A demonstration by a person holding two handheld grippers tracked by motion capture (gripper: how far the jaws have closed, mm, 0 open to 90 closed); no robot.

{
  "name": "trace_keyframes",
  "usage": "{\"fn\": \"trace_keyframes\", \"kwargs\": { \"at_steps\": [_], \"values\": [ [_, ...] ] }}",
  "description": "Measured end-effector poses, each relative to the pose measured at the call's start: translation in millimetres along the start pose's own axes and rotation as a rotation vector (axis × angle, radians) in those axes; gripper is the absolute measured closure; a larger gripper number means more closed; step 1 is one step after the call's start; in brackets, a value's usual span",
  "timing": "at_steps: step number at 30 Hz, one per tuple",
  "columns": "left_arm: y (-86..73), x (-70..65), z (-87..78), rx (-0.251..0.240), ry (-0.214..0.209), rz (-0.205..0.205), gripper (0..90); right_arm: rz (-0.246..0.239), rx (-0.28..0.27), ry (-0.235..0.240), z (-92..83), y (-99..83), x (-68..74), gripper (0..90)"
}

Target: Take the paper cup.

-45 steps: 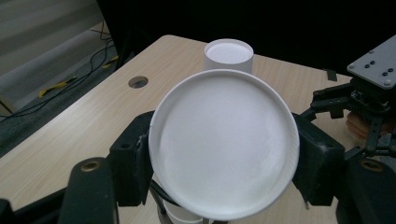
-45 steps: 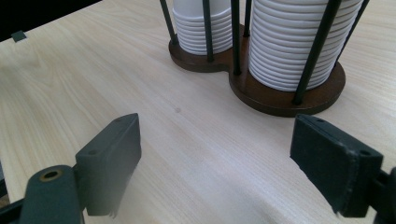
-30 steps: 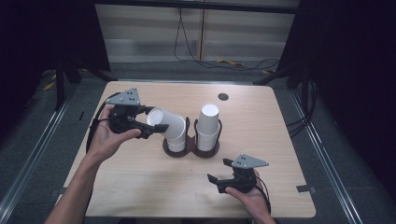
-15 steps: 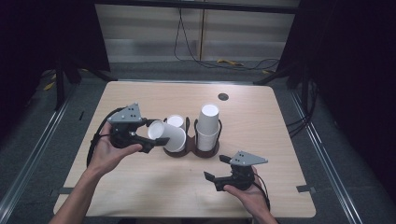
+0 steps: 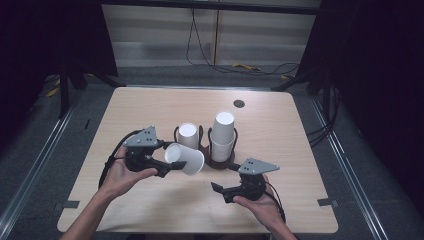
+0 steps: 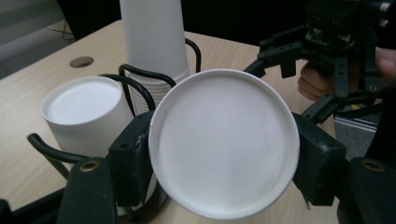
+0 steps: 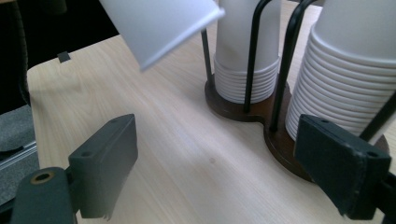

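My left gripper (image 5: pixel 171 161) is shut on a white paper cup (image 5: pixel 185 159) that lies on its side, just in front of the cup holder. In the left gripper view the cup's round bottom (image 6: pixel 224 140) faces the camera between the two black pads. The holder (image 5: pixel 220 162) has a dark brown base and black wire loops. It holds a short stack of cups (image 5: pixel 187 134) at left and a taller stack (image 5: pixel 223 132) at right. My right gripper (image 5: pixel 224 177) hovers open near the table's front, pointing at the holder (image 7: pixel 243 112), nothing between its jaws.
A small dark round hole (image 5: pixel 239 103) marks the tabletop behind the holder. Bare wood lies left of the holder and along the front edge (image 5: pixel 200 231). Cables run over the floor beyond the far edge.
The left gripper has carried the cup down and toward the front, from over the left stack to just before it. The right gripper has drifted slightly left and up.
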State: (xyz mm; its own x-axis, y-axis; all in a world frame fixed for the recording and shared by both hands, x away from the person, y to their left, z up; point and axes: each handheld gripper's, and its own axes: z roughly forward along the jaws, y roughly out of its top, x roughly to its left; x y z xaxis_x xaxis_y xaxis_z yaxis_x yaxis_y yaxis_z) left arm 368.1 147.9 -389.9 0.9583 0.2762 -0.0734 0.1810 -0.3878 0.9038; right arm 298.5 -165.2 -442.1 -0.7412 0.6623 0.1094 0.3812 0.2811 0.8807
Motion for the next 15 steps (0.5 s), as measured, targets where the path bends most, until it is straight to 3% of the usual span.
{"fn": "trace_keyframes", "kwargs": {
  "at_steps": [8, 10, 15],
  "values": [
    [-12.3, -2.5, 9.1, 0.018, -0.032, -0.017, 32.3, -0.005, -0.029, 0.034, 5.5, 0.5, 1.7, 13.5],
    [-14.7, -4.3, 10.3, 0.002, -0.045, -0.024, 32.3, 0.009, -0.053, 0.046, 5.2, -2.5, 1.3, 13.4],
    [-17.6, -6.5, 15.5, -0.012, -0.071, -0.031, 32.3, -0.012, -0.057, 0.067, 1.9, -4.9, 5.3, 13.4]
  ]
}}
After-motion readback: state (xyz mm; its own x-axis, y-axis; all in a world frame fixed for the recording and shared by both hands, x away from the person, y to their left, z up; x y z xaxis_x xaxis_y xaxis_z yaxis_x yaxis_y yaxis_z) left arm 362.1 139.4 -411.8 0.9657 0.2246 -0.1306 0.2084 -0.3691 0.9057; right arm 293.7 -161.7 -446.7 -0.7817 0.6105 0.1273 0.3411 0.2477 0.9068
